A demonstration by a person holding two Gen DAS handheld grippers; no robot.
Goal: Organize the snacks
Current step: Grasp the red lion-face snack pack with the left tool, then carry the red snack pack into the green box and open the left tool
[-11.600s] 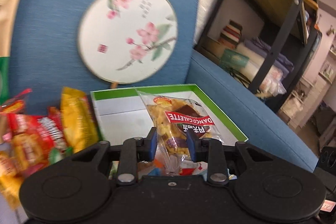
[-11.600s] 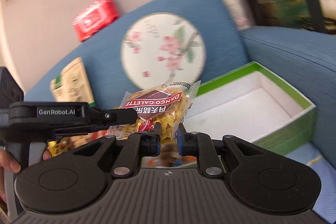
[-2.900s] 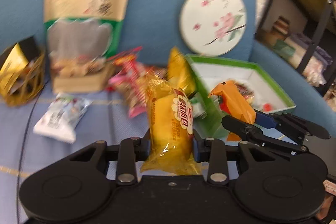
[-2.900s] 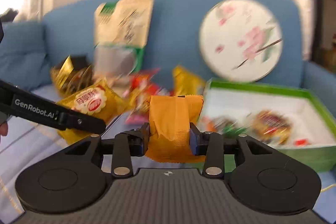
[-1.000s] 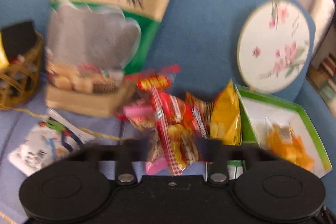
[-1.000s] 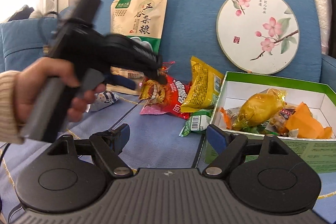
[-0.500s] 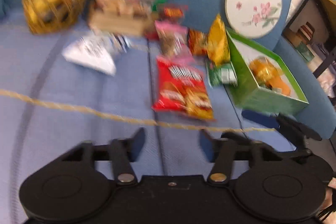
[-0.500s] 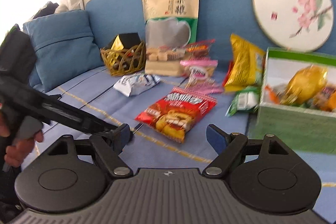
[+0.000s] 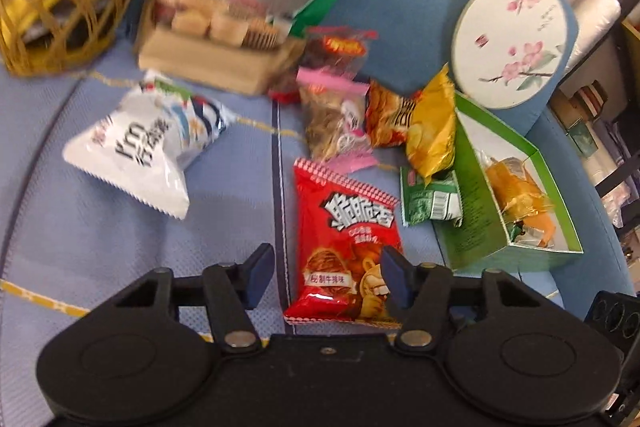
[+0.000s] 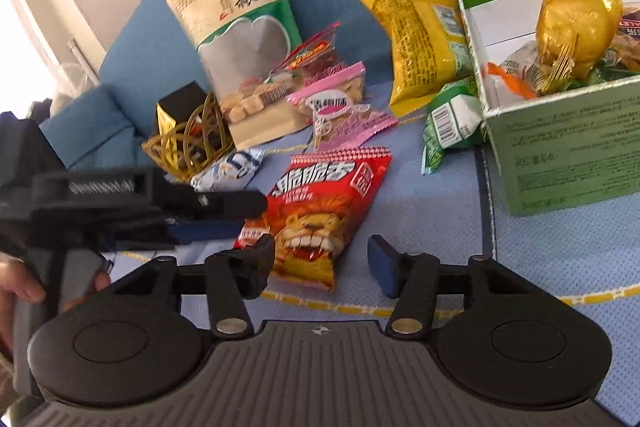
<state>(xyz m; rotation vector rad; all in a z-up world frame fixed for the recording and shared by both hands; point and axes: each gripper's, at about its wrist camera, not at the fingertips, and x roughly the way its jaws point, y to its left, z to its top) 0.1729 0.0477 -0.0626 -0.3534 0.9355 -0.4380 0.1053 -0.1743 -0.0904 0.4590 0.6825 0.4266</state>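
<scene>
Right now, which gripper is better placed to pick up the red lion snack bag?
Probably left. The left gripper, jaws closing, already has the red lion bag partly between them; the right gripper, also closing, sits just short of it.

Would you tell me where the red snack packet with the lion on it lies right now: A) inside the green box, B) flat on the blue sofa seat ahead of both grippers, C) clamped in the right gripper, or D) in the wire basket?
B: the red snack packet lies flat on the sofa seat, untouched.
</scene>
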